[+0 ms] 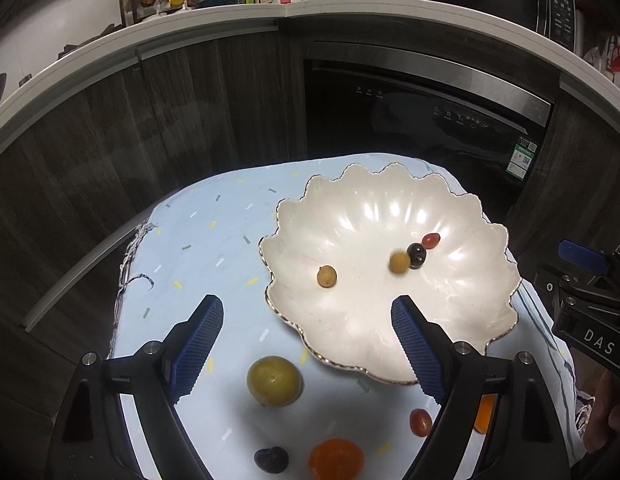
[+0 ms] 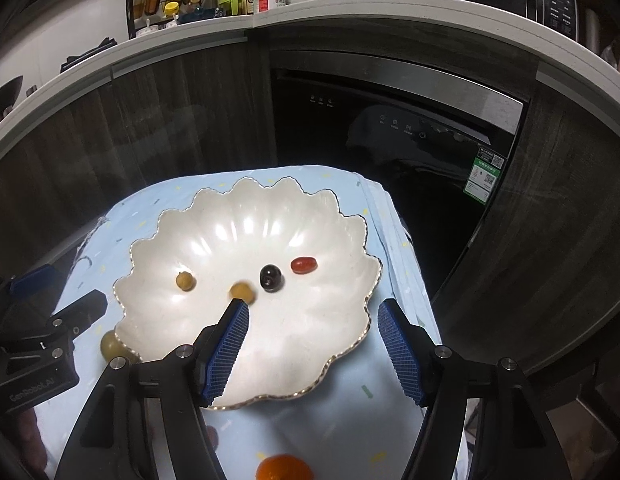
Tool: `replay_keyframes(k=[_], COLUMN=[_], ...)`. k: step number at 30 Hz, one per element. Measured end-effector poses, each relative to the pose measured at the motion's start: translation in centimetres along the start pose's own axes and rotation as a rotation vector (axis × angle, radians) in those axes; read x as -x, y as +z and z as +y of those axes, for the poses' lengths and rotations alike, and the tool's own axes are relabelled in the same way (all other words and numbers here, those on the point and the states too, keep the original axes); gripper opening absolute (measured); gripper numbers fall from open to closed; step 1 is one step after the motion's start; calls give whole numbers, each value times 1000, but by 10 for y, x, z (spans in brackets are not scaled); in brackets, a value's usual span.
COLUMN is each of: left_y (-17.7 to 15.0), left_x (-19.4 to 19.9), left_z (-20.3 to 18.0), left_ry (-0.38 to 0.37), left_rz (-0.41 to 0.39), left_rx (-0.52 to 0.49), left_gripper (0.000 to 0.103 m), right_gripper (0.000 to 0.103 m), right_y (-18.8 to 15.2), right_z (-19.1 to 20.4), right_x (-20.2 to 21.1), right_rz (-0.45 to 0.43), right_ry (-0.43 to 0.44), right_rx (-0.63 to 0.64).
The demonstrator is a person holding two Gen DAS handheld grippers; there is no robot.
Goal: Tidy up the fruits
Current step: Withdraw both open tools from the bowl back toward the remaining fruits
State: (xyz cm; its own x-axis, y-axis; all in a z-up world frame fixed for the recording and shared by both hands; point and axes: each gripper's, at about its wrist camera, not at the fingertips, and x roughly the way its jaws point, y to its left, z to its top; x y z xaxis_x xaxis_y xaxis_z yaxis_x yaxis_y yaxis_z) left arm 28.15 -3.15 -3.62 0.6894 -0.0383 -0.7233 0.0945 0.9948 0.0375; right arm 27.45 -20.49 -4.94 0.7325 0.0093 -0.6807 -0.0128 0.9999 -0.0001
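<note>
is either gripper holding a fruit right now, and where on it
Nothing is held. The left gripper and the right gripper both stand open with nothing between their pads. Four small fruits lie loose in the shell-shaped dish; one looks blurred.

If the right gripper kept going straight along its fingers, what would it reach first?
Probably the white scalloped dish: the open, empty right gripper aims into its bare near part, short of the dark grape. Depth is uncertain.
</note>
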Motion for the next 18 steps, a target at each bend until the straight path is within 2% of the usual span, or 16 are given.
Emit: replay_keyframes(k=[18], left_y=[-30], left_x=[30], left_z=[1], left_ry=[-12], left_rz=[-12], left_rx=[-6], left_gripper=[86], right_gripper=[68], right_y=[-26], right_z=[6], right_x=[34], right_rz=[-23], right_ry=[0], right_rx=[0])
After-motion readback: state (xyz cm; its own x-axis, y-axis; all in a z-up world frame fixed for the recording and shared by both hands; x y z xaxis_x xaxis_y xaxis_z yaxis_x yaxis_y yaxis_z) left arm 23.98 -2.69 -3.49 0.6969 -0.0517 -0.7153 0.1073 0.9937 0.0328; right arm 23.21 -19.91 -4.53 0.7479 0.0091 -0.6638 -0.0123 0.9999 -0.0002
